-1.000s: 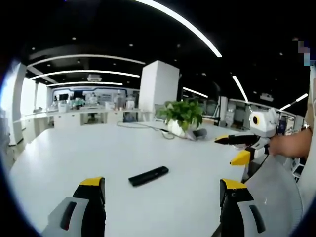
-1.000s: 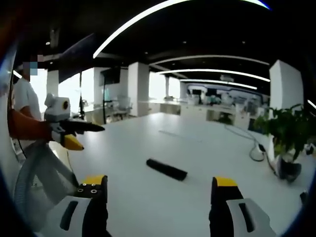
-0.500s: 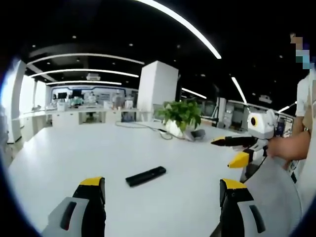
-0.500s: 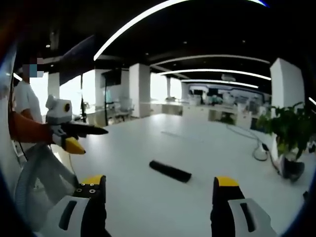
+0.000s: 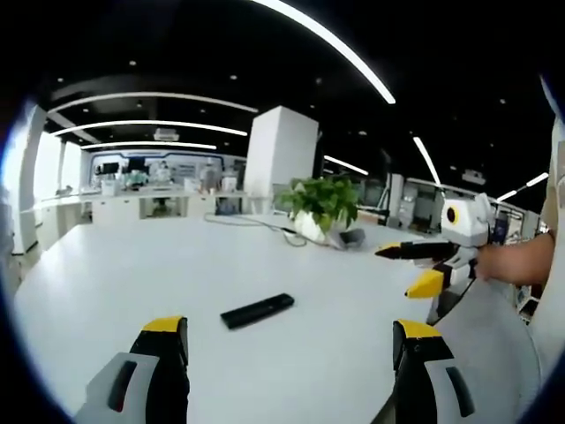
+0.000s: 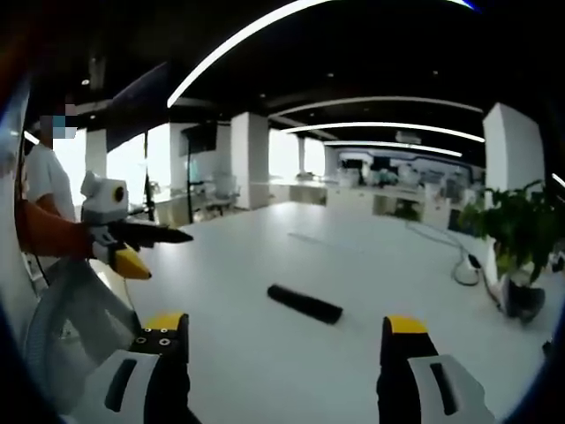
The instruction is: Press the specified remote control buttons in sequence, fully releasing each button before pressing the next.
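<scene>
A black remote control (image 5: 257,310) lies flat on the white table (image 5: 106,274), ahead of my left gripper (image 5: 290,327). That gripper is open, its yellow-tipped jaws wide apart and holding nothing. In the right gripper view the remote (image 6: 305,304) lies ahead of my right gripper (image 6: 284,334), which is also open and empty. Each gripper shows in the other's view, held in a hand above the table edge: the right gripper (image 5: 397,271) comes in from the right, the left gripper (image 6: 168,254) from the left. Neither touches the remote.
A potted green plant (image 5: 325,201) stands on the far side of the table, with a small dark object and a cable (image 6: 461,269) beside it. The table's curved near edge (image 5: 494,344) runs by the person's arm. Office desks and pillars lie beyond.
The left gripper's camera has drifted slightly, so the remote sits a little further left in its view. The remote has not moved and both grippers stay open.
</scene>
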Motion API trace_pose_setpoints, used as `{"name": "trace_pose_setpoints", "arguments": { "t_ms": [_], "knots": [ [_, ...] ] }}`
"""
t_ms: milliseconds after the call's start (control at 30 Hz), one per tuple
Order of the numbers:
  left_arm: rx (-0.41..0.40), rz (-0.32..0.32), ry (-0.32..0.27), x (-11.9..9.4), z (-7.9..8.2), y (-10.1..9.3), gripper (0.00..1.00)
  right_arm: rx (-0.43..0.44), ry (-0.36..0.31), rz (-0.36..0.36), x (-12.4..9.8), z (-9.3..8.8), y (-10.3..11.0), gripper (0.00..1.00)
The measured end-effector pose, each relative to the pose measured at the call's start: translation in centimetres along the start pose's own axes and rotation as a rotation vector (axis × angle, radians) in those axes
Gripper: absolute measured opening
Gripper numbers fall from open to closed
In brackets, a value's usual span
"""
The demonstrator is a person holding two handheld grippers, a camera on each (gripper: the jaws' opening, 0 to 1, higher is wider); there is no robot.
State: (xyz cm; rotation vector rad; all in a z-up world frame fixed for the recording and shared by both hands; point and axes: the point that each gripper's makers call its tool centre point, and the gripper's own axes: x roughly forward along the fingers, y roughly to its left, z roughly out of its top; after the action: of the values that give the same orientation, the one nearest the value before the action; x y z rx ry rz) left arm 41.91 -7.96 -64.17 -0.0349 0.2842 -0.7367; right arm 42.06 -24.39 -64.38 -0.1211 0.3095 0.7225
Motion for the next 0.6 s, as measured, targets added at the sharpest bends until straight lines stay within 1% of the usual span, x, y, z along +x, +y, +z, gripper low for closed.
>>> {"name": "trace_pose_setpoints", "arguments": {
  "t_ms": [233, 600],
  "knots": [
    [0.0, -0.006, 0.007, -0.04, -0.24, -0.38, 1.0, -0.001, 0.001, 0.004, -0.03, 0.01, 0.23, 0.87],
    [0.002, -0.006, 0.011, 0.0, -0.29, -0.31, 1.0, -0.003, 0.004, 0.004, 0.06, -0.11, 0.17, 0.87]
  ]
}}
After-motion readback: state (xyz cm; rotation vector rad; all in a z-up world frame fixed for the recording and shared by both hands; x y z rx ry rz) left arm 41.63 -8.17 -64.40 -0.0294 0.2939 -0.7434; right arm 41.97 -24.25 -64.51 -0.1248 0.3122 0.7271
